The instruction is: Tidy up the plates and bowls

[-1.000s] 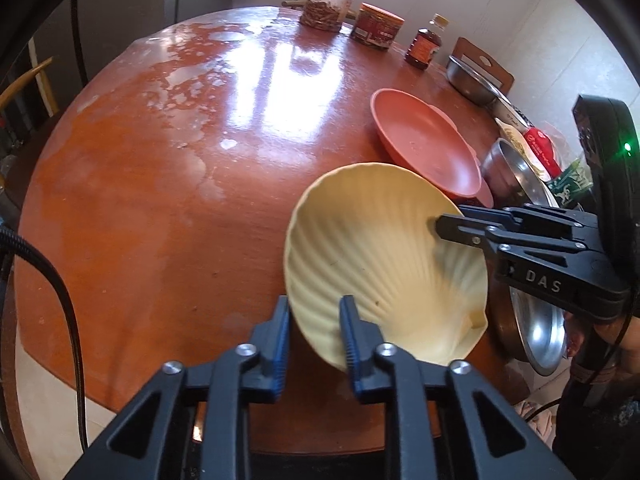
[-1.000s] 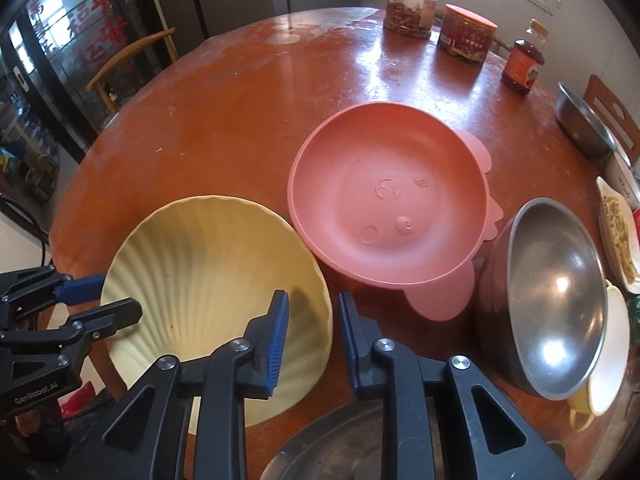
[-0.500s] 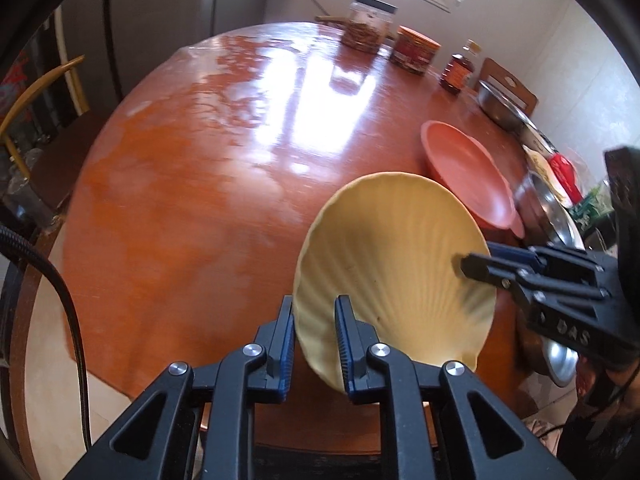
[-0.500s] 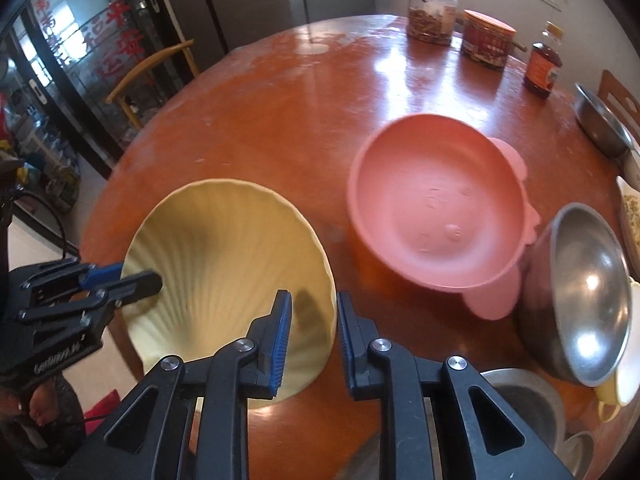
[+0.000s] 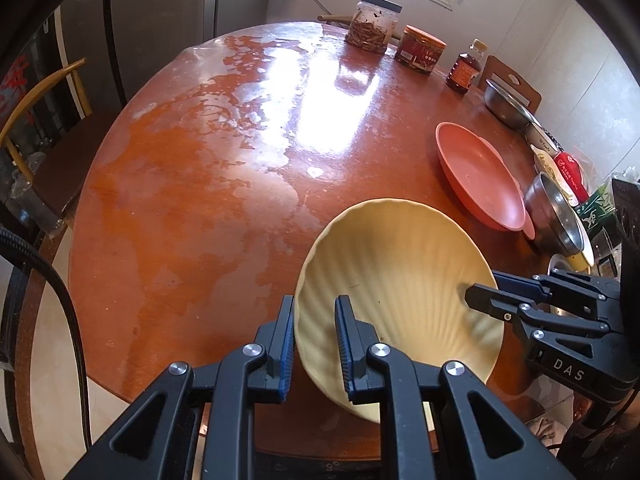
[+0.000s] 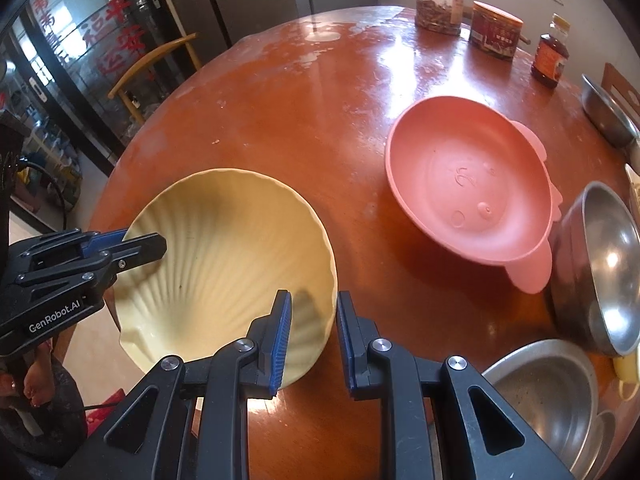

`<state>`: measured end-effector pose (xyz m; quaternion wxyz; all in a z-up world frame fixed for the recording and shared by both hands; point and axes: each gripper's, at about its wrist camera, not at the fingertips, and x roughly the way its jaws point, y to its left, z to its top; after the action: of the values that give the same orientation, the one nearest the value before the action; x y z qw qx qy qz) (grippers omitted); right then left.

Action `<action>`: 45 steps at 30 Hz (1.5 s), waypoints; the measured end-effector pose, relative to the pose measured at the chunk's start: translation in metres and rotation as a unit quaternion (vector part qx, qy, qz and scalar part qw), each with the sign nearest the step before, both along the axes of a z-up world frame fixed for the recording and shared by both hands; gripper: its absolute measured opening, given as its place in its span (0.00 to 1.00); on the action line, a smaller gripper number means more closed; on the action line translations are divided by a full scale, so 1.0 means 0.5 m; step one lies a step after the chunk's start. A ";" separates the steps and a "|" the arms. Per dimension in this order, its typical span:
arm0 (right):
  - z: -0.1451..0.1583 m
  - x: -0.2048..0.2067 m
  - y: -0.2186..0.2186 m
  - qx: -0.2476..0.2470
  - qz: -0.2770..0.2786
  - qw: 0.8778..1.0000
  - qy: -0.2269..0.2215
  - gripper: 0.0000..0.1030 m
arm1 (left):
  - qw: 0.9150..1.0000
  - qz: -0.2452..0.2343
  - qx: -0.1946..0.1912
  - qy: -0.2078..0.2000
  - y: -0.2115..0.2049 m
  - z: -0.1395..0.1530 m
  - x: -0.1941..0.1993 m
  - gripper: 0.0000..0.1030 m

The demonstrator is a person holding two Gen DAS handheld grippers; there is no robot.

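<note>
round red-brown worktop [image 5: 208, 184], glossy with window glare; grey wall behind, chair [image 5: 44, 120] at the left edge.

item 1: yellow shell dish [image 5: 400, 292]. ribbed, empty. held tilted above the near edge of the worktop, carried between both claws.
- left claw [image 5: 314, 344]: nearly closed, pinching the dish's left rim, one pad outside the wall and one inside.
- right claw [image 6: 312, 332]: nearly closed on the opposite rim, gripped the same way.

item 2: pink plate [image 6: 468, 184]. empty, embossed face on its floor, small ears at the rim. sits flat on the worktop, well apart from the dish, to its right.

item 3: steel bowl [image 6: 604, 264]. empty, tipped on its side just beside the pink plate. a second steel basin [image 6: 544, 396] sits near the right claw, empty as far as can be seen.

item 4: far edge stock. clear jar [image 5: 374, 24] with brown contents; red tin [image 5: 420, 50], lid on; amber bottle [image 5: 466, 68].

step in hand: transport of the yellow dish with a two-claw hold; judged mid-task, nothing stacked yet.

next move calls for: both claws travelling together at matching height so the rim does not twist out, then levelling the dish before it is set down or nested on the pink plate.
</note>
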<state>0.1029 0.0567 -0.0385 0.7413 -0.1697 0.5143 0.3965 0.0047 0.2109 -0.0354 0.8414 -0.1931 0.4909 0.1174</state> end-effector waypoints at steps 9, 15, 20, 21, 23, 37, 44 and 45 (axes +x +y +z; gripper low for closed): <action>-0.006 0.002 -0.015 0.009 -0.007 1.000 0.011 0.23 | 1.000 -0.001 0.002 0.007 -0.002 -0.004 0.006 0.19; -0.004 0.008 -0.018 0.012 -0.011 1.000 0.012 0.23 | 1.000 0.003 0.003 0.002 0.002 0.004 0.003 0.19; 0.004 0.017 -0.033 0.021 -0.020 0.999 0.014 0.24 | 1.000 0.008 0.009 0.005 0.002 0.011 -0.002 0.19; 0.006 0.019 -0.037 0.023 -0.023 0.999 0.013 0.25 | 1.000 0.009 0.009 0.004 0.002 0.015 -0.003 0.19; 0.013 0.026 -0.050 0.029 -0.034 0.999 0.010 0.26 | 1.000 0.007 0.014 -0.004 0.000 0.030 -0.001 0.19; 0.062 0.059 -0.136 0.063 -0.090 0.994 -0.007 0.37 | 0.994 -0.078 0.081 -0.008 -0.058 0.108 0.194 0.35; 0.064 0.070 -0.151 0.067 -0.099 0.993 -0.003 0.38 | 0.990 -0.138 0.037 0.007 -0.104 0.090 0.300 0.35; 0.064 0.071 -0.153 0.066 -0.099 0.993 -0.002 0.38 | 0.989 -0.144 0.029 0.011 -0.108 0.083 0.314 0.35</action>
<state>0.1386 -0.0199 -0.0065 0.7878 -0.0691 0.4994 0.3539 0.1616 0.1569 0.0060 0.8494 -0.0945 0.5191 0.0119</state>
